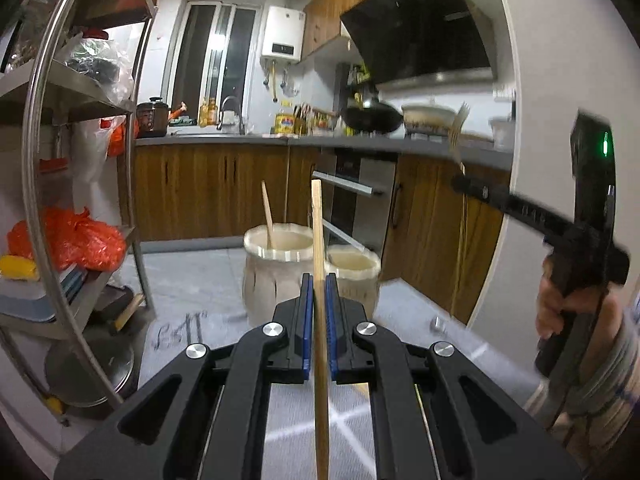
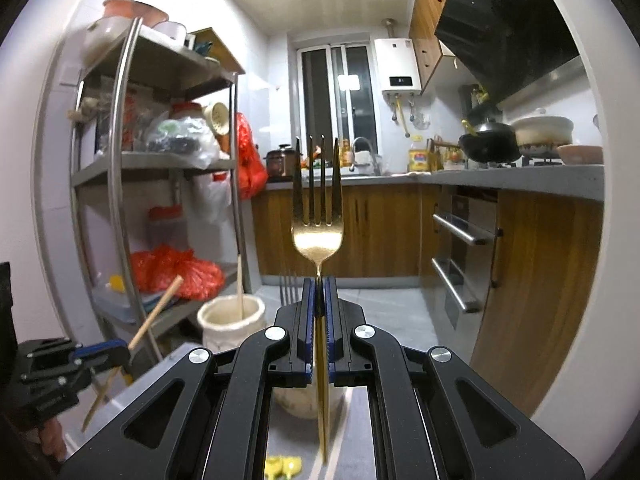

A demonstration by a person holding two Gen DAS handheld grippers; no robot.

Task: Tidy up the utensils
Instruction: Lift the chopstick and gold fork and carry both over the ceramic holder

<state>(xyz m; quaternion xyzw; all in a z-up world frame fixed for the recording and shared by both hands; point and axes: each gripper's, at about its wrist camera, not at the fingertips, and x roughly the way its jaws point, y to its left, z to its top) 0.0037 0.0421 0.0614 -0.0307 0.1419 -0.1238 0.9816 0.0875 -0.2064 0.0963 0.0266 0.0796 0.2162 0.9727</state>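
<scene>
My left gripper is shut on a wooden chopstick that stands upright, in front of two cream utensil holders. The left holder has one wooden stick in it; the right holder looks empty from here. My right gripper is shut on a gold fork, tines up. The right gripper also shows blurred at the right of the left wrist view. The left gripper with its chopstick shows at lower left of the right wrist view, beside a holder.
A steel shelf rack with orange bags stands on the left. Wooden cabinets and an oven lie behind the holders. A grey counter carries a wok and pots. A yellow item lies below the right gripper.
</scene>
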